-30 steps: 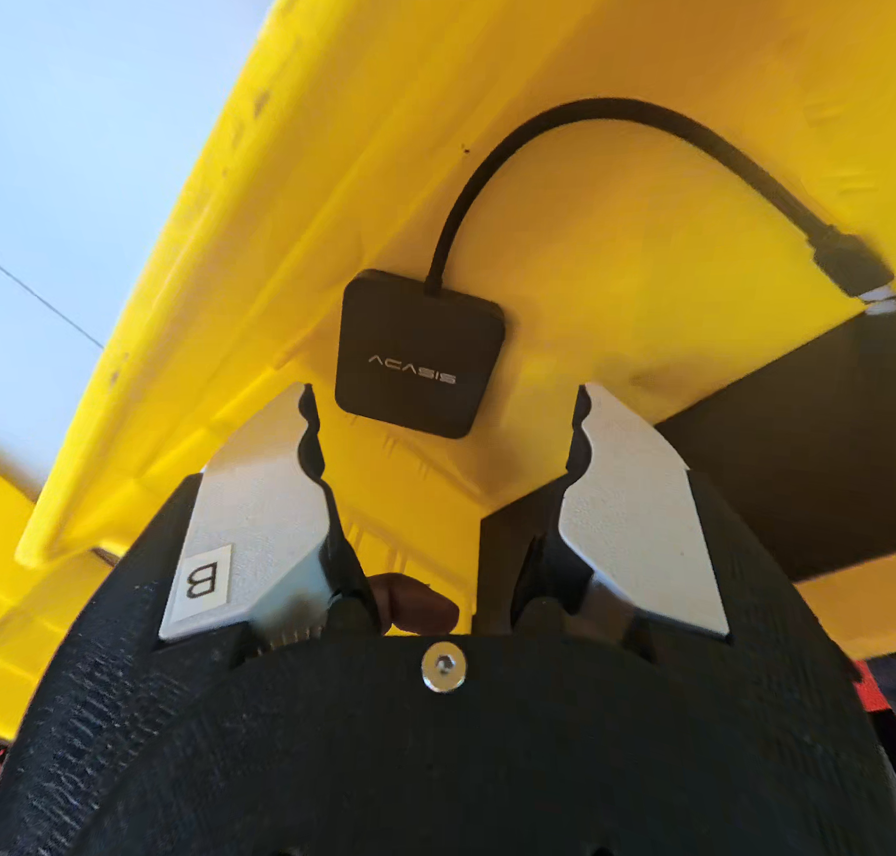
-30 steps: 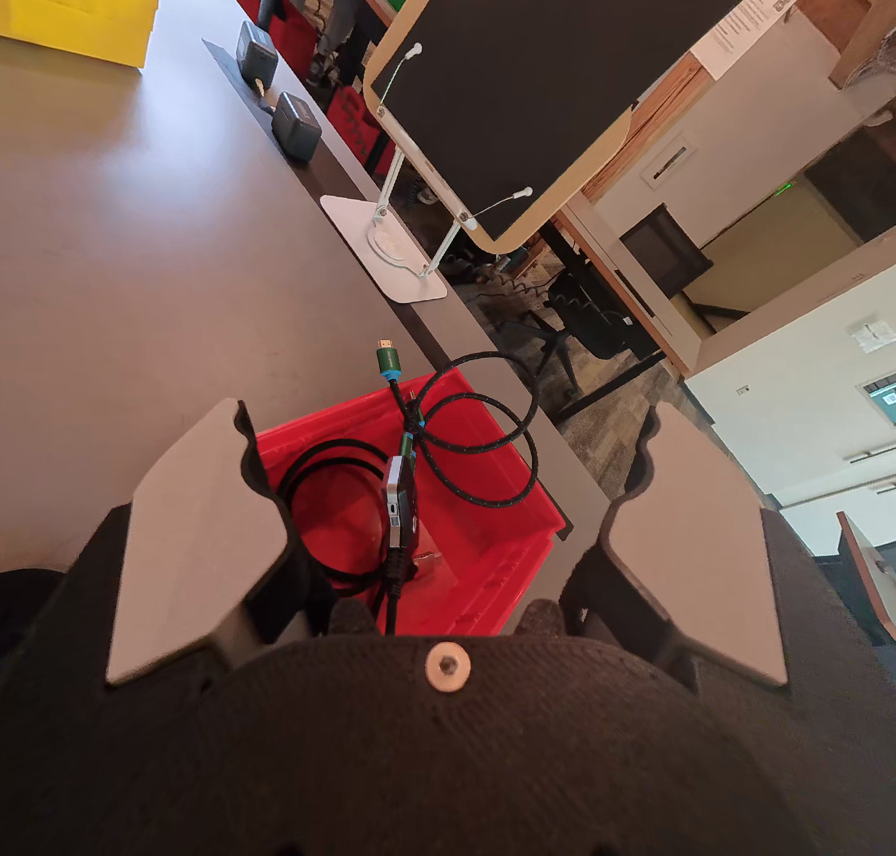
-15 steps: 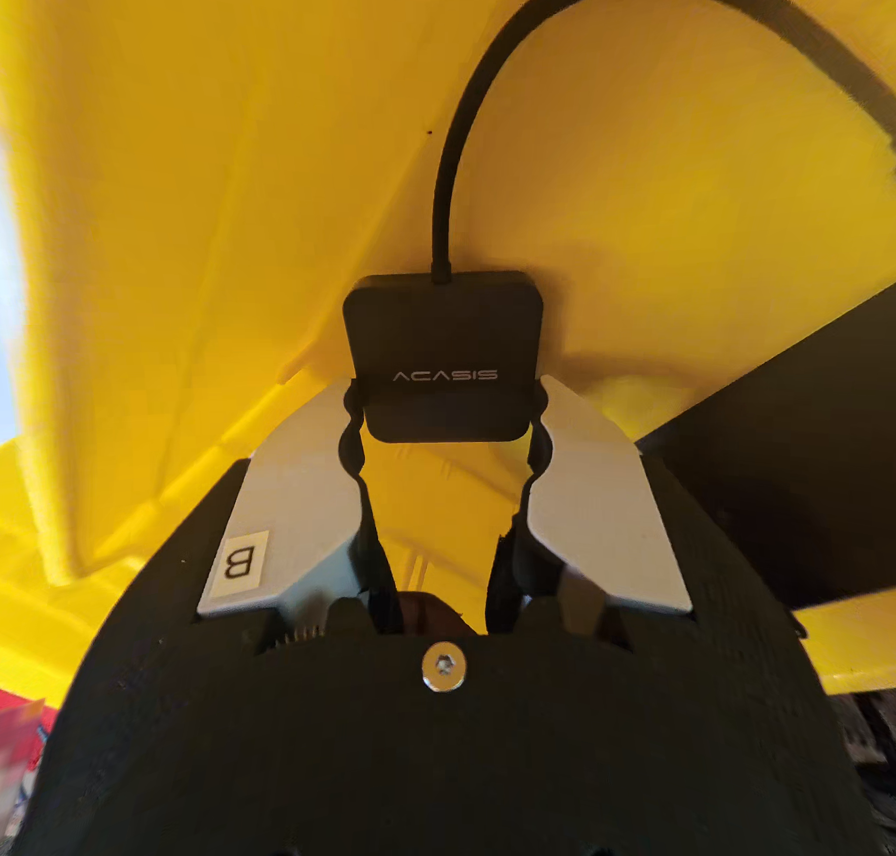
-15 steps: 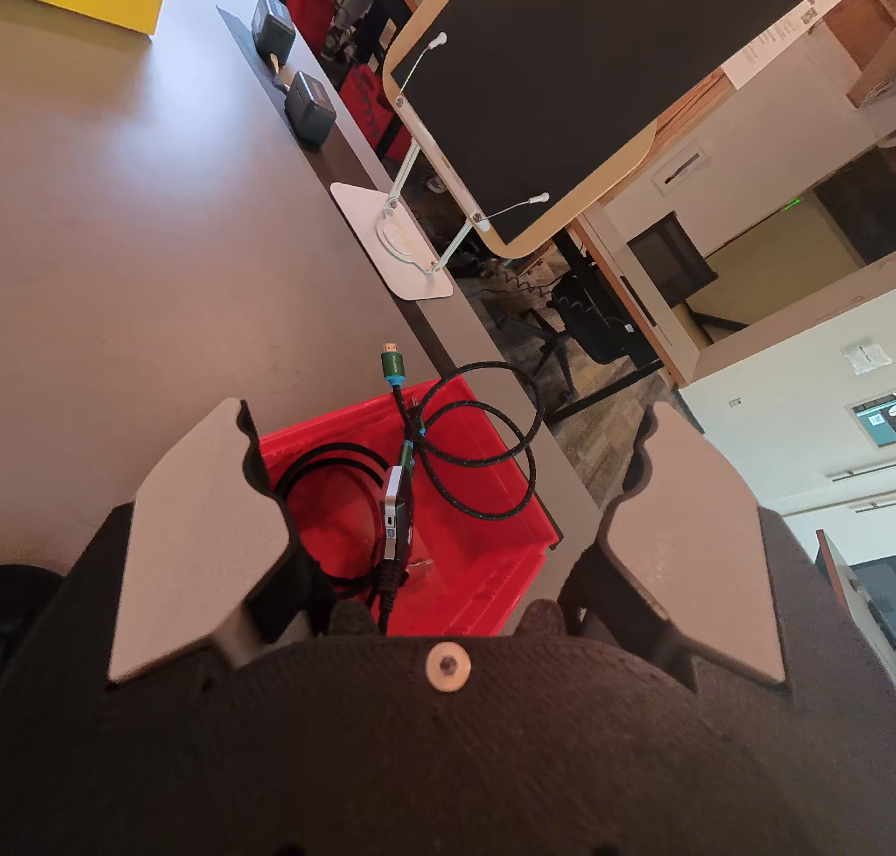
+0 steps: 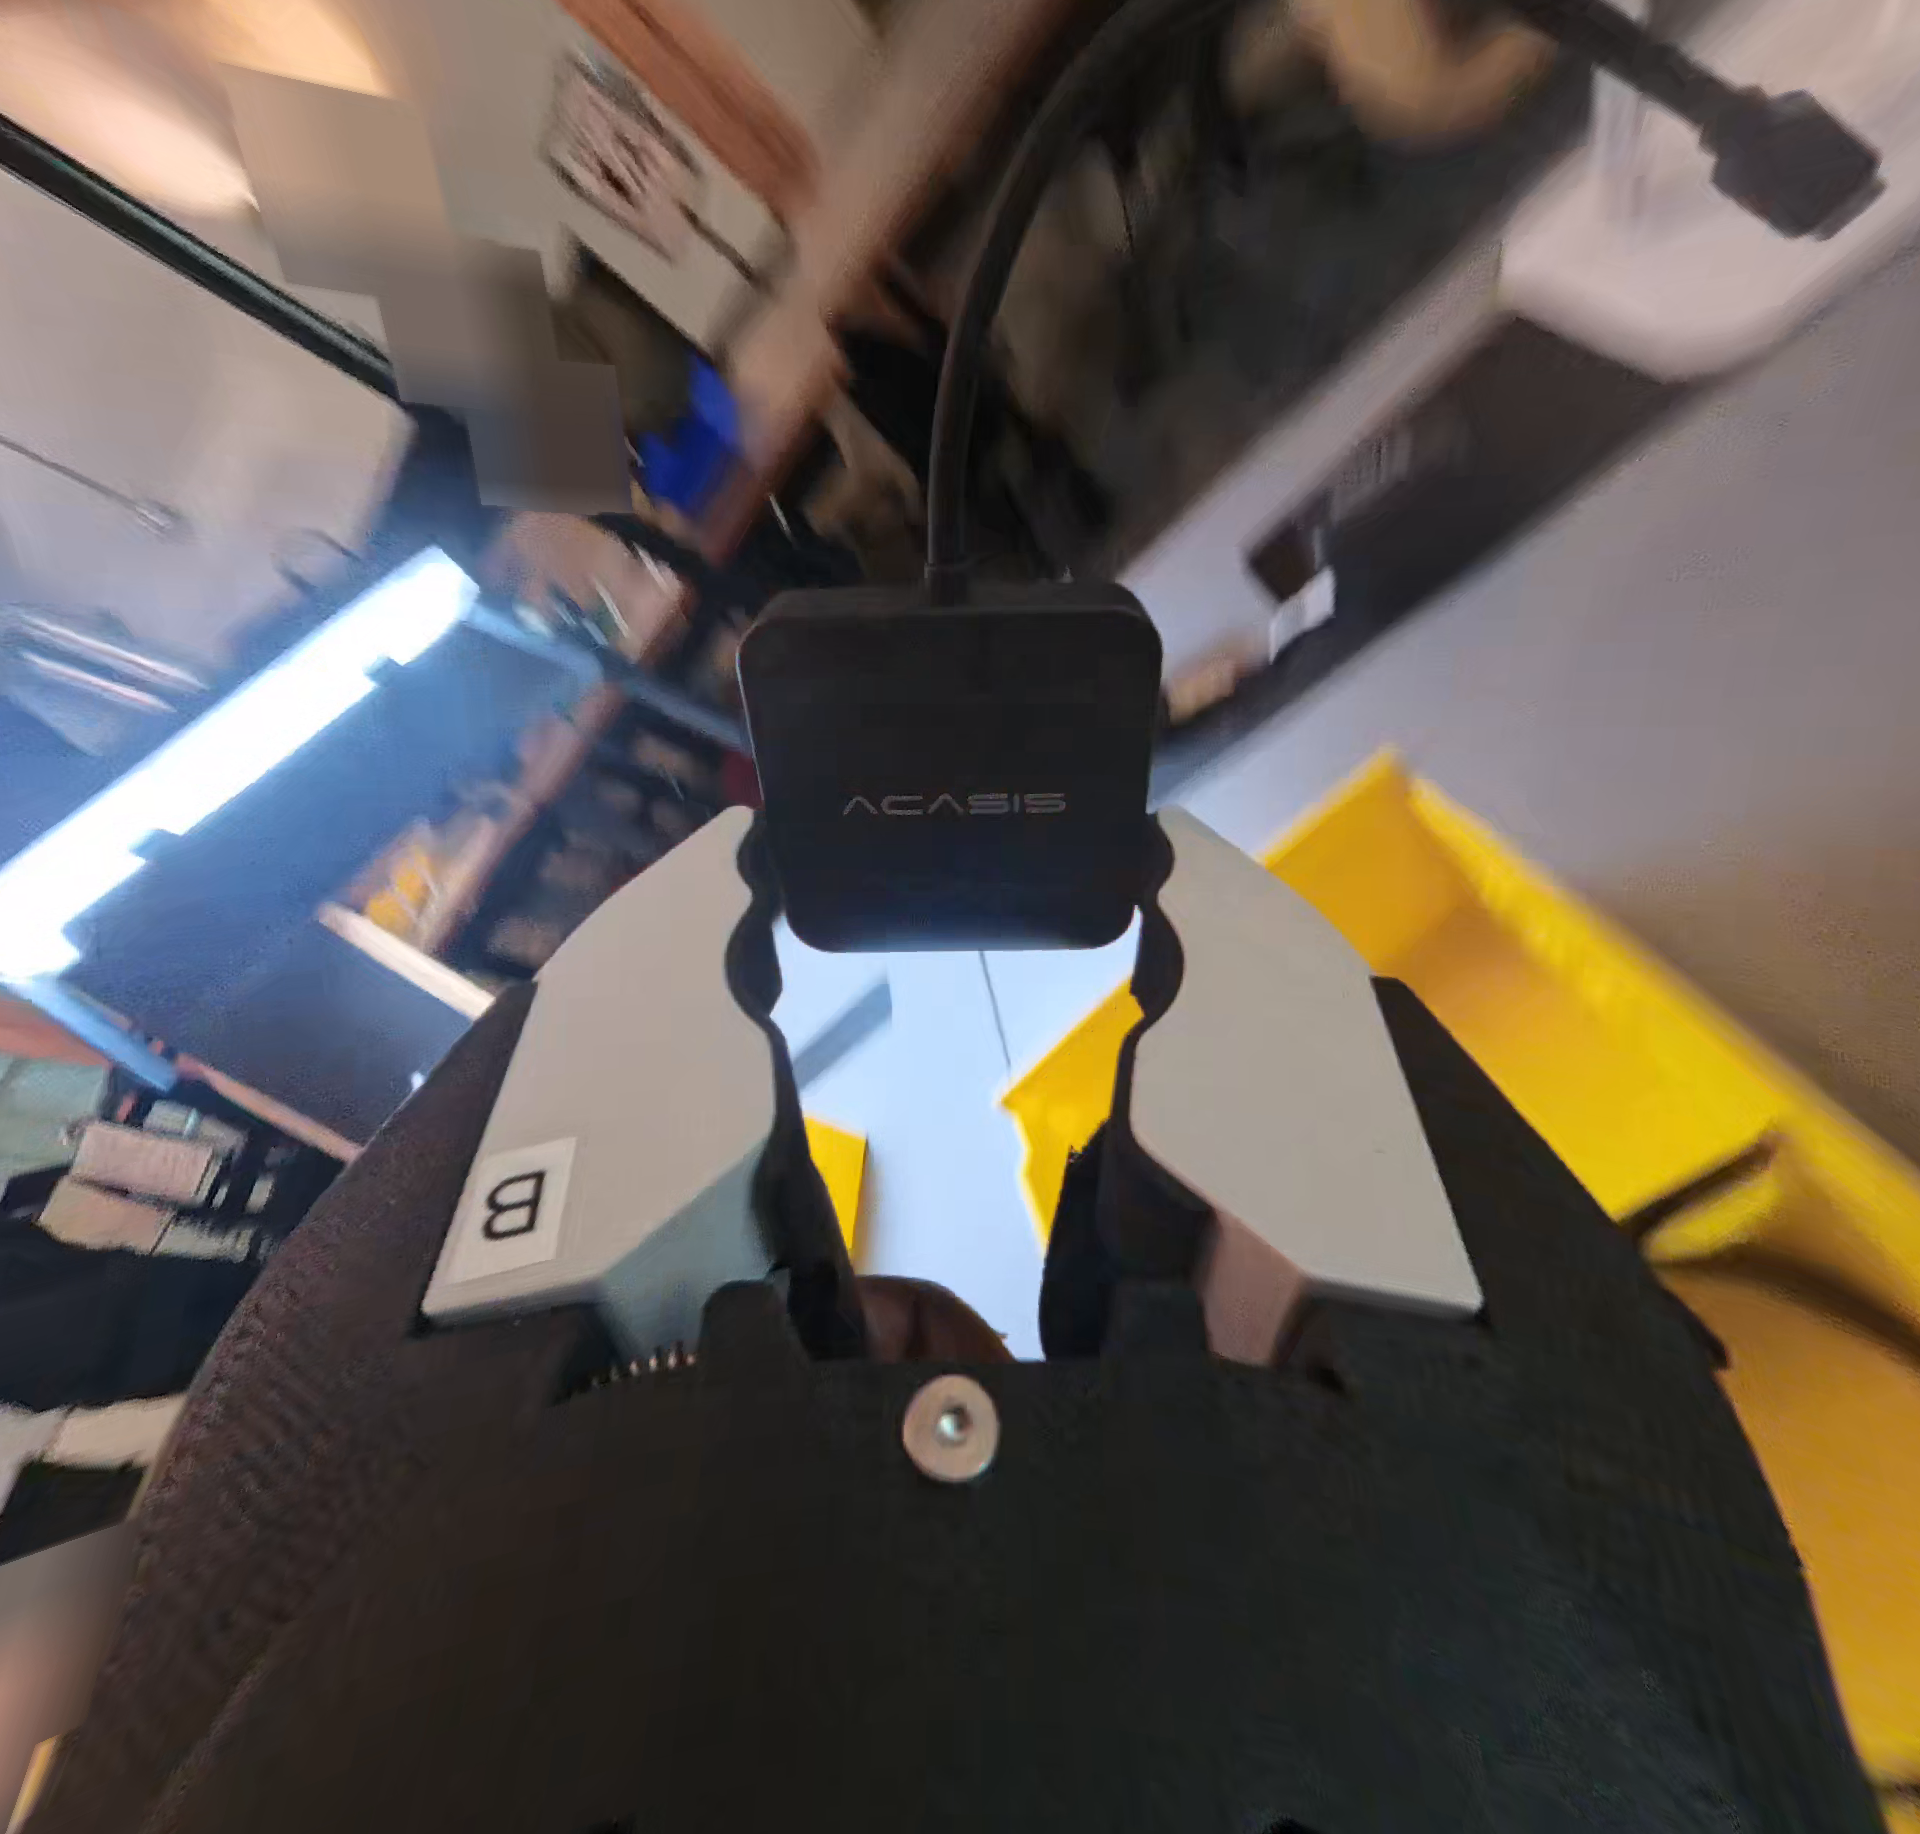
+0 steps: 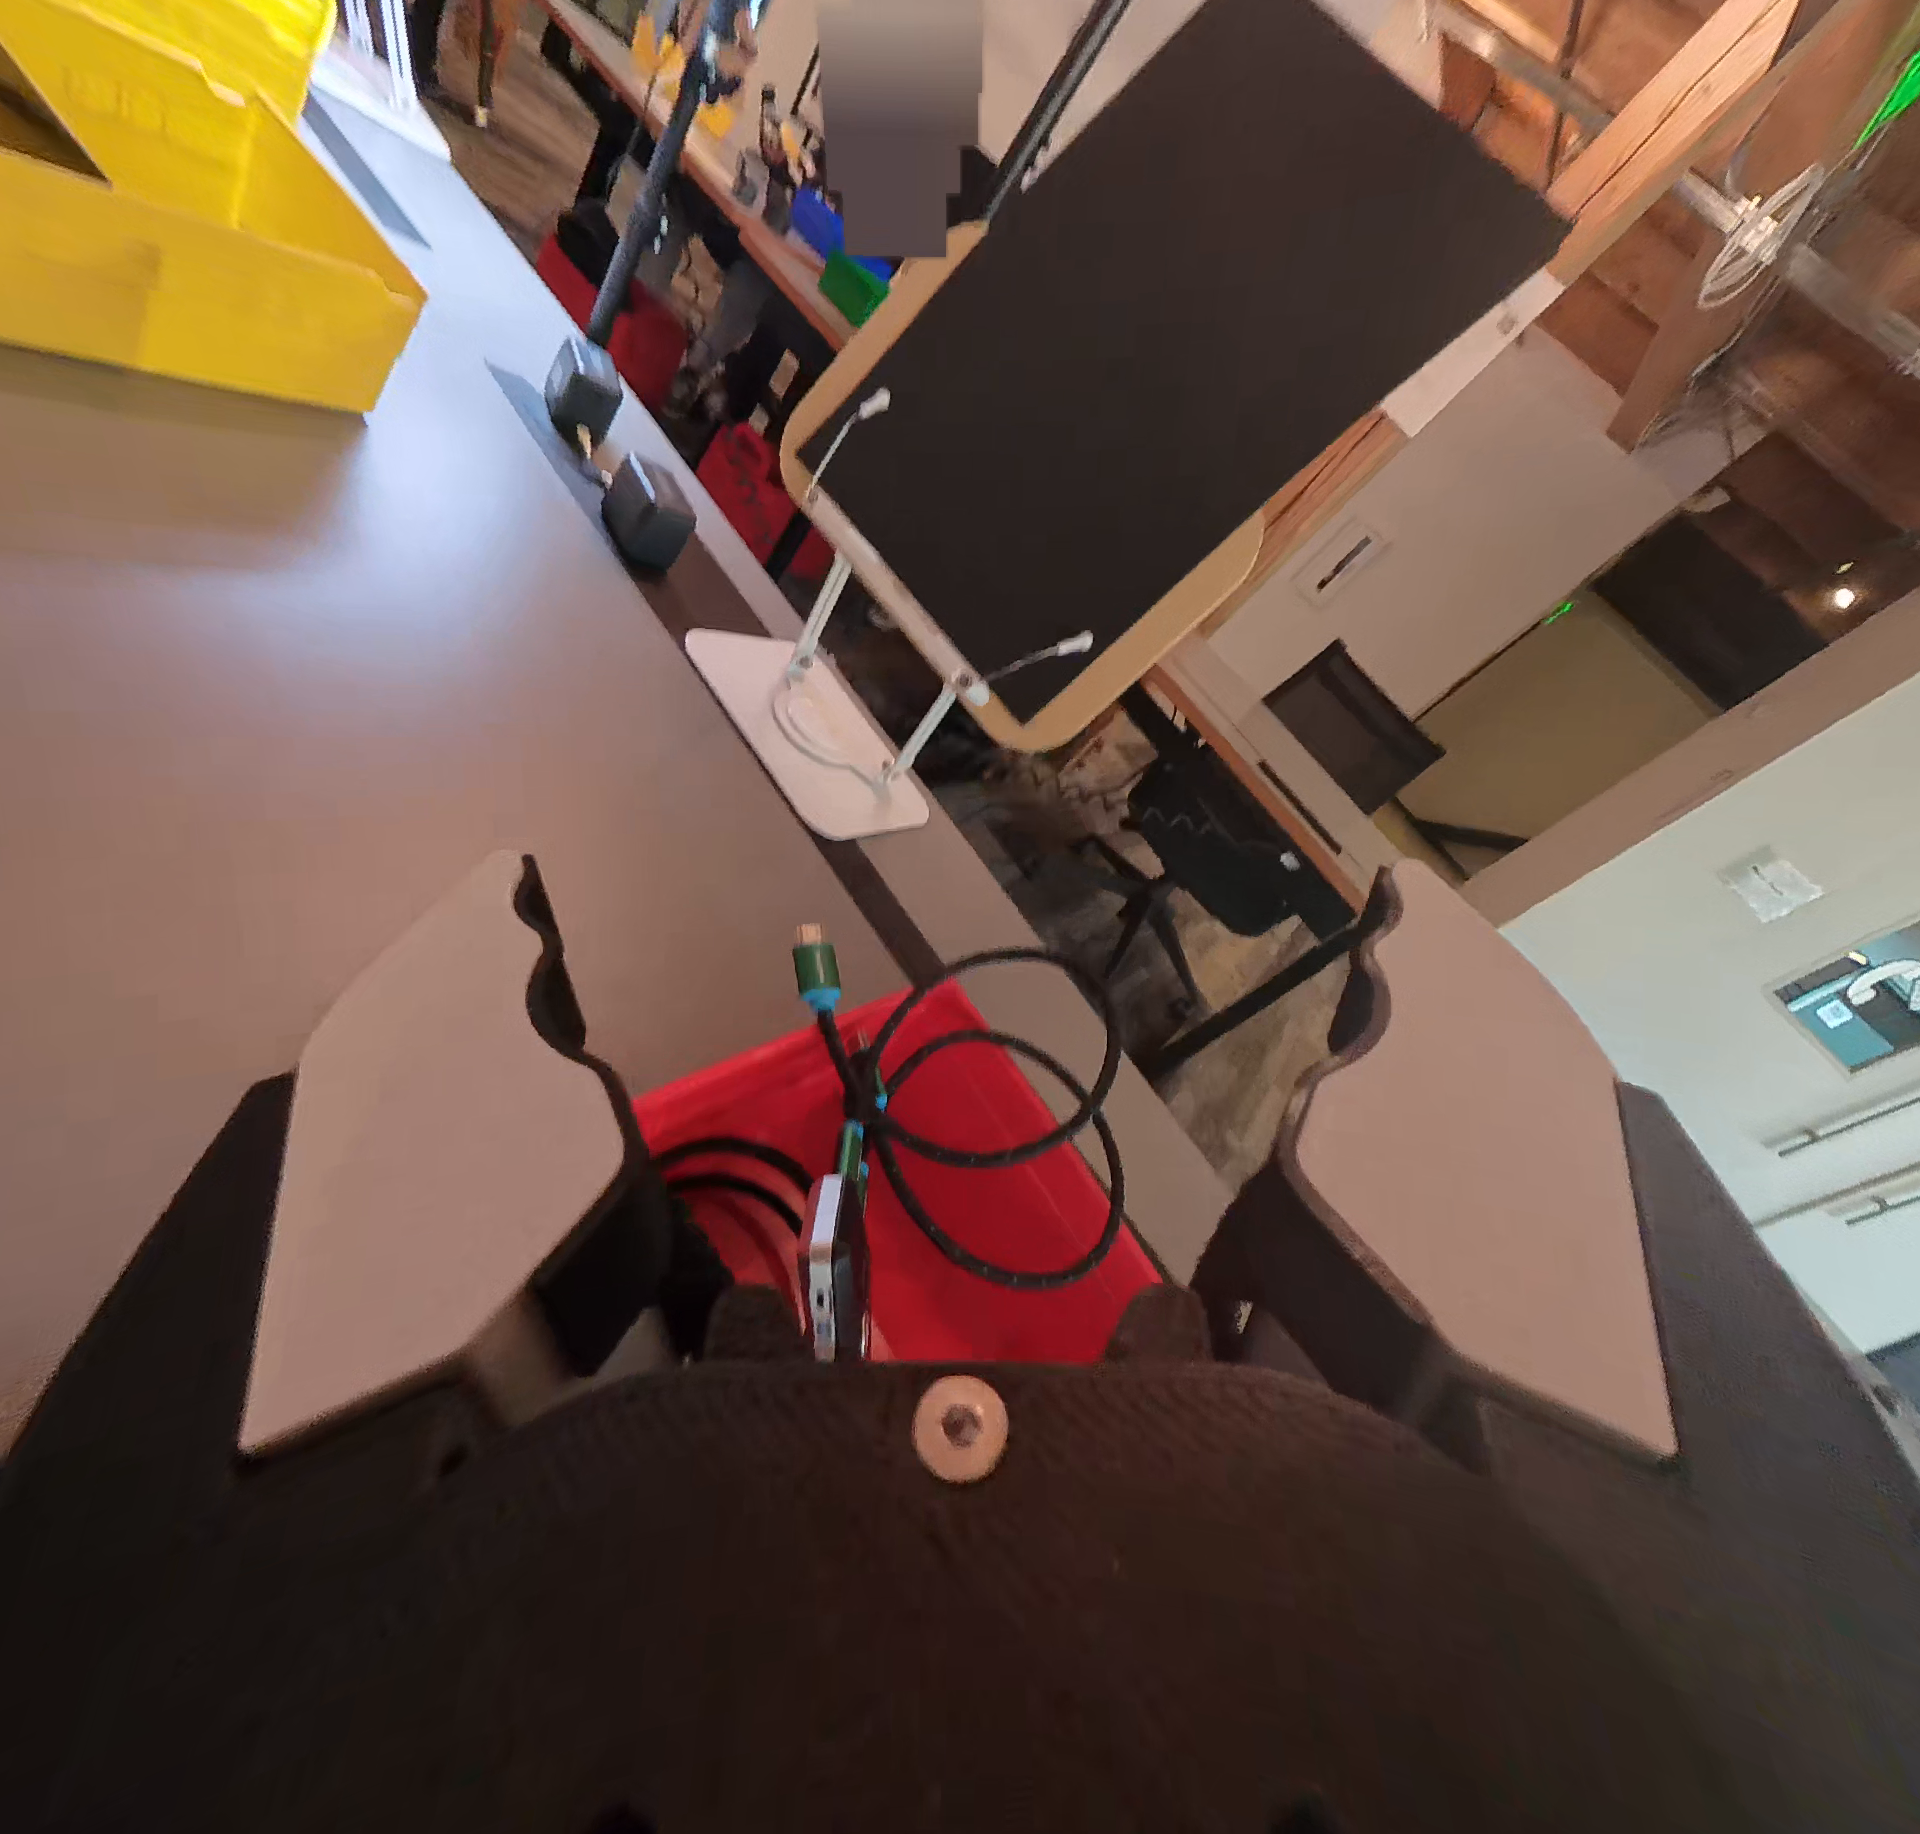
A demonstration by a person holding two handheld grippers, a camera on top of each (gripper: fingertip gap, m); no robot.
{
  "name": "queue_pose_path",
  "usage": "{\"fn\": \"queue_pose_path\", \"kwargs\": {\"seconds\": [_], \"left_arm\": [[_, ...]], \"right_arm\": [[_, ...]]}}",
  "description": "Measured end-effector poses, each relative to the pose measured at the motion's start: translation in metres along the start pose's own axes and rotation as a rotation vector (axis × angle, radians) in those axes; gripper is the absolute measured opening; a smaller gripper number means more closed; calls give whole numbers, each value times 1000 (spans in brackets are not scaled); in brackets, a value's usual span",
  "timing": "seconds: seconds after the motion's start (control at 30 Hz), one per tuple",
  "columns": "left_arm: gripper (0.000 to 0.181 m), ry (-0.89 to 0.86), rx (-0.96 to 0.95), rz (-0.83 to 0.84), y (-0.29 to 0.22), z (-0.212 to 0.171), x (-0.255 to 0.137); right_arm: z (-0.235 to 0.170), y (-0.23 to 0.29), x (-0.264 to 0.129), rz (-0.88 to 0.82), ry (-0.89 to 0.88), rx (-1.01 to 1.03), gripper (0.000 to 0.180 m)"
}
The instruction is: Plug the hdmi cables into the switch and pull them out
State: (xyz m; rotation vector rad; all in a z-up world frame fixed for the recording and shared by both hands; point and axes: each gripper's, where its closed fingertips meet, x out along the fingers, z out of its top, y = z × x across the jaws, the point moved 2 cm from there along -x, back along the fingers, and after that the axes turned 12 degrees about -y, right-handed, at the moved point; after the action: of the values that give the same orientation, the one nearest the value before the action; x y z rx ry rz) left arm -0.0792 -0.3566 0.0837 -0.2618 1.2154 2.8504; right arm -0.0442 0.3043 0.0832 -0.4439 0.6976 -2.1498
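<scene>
- The left gripper (image 5: 951, 875) is closed on the black square switch (image 5: 948, 761), holding it in the air above the yellow bins (image 5: 1538, 1036).
- The switch's own black cable (image 5: 1039, 226) arcs up to a plug (image 5: 1792, 174).
- The right gripper (image 6: 951, 953) is wide open and empty, above the red bin (image 6: 997, 1202).
- In this bin lie the coiled braided hdmi cables (image 6: 997, 1119) with a green plug (image 6: 816, 974).

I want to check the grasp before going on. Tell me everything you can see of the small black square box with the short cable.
The black box is flat, square, round-cornered, matte like plastic, with pale lettering. The left gripper clamps its lower edges between grey fingers, holding it in the air. A black cable arcs from its top to a free-hanging plug.
</scene>
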Motion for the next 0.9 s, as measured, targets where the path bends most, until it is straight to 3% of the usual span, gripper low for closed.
{"fn": "queue_pose_path", "kwargs": {"seconds": [0.2,0.37,0.53,0.7,0.9], "left_arm": [[66,-561,-4,327,-35,115,-63],[66,-749,200,606,-80,182,-87],[66,-875,413,589,-155,234,-89],[66,-883,756,579,-229,251,-83],[66,-927,870,529,-271,257,-78]], "right_arm": [[56,-5,26,-51,-286,34,141],[111,15,60,9,-564,158,141],[133,75,118,184,-551,226,139],[131,146,158,396,-401,266,108],[113,151,178,291,-290,158,53]]}}
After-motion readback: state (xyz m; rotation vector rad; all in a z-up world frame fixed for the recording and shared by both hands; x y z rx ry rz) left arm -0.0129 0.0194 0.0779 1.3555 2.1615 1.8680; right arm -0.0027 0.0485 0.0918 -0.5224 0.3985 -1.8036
